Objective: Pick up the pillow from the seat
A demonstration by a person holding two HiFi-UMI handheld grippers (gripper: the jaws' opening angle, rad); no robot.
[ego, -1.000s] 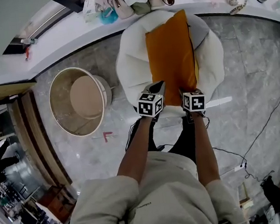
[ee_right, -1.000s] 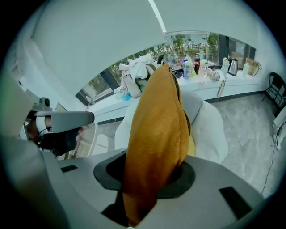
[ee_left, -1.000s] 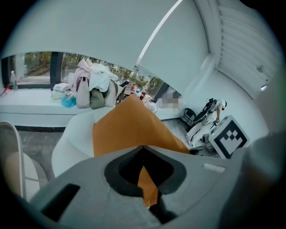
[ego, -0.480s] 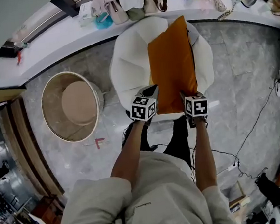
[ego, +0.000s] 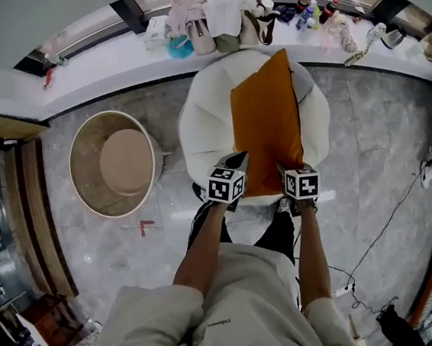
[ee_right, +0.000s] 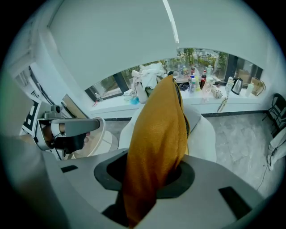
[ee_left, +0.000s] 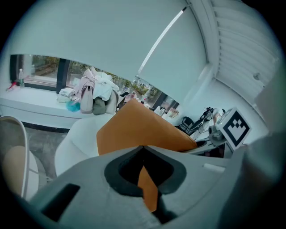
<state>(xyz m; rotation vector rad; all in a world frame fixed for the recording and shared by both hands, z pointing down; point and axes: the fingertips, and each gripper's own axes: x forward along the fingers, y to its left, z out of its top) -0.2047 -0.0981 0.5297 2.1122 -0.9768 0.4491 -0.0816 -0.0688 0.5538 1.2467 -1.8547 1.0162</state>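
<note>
floor: grey marble tile floor, bearing a white round padded seat, a round beige tub, a black cable
ledge: white window ledge, bearing heaped bags and clothes, bottles

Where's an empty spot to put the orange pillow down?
The grey floor right of the white seat is bare. The seat's left half, beside the pillow, is free too. The window ledge is crowded with bags and bottles.
</note>
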